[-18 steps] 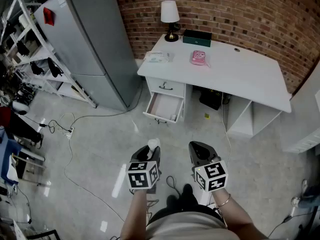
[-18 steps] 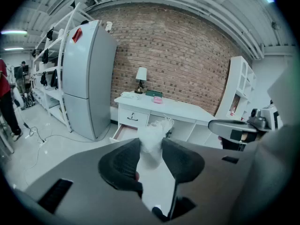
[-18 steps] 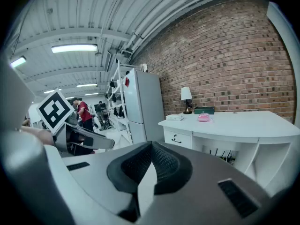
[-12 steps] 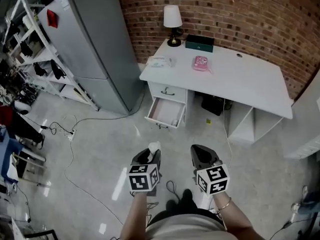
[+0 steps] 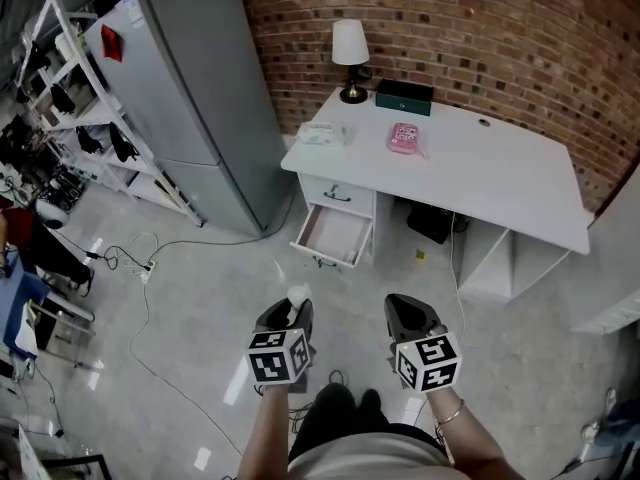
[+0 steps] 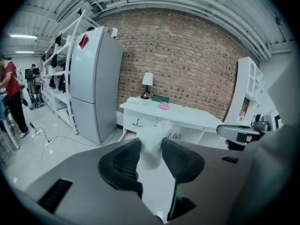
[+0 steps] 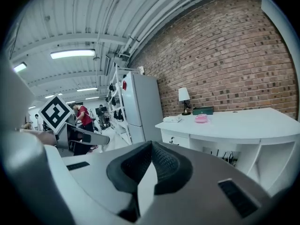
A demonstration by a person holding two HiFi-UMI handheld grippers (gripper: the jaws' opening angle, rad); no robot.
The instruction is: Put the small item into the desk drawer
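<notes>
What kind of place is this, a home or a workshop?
Probably a workshop or lab hall with a staged home corner: a white desk and table lamp against a brick wall, yet open metal shelving and cables on bare floor.

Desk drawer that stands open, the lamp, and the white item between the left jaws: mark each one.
open drawer (image 5: 337, 234), head view, bare inner floor.
lamp (image 5: 349, 41), head view, middle of its white shade.
white item (image 6: 151, 138), left gripper view, middle of its visible part.
</notes>
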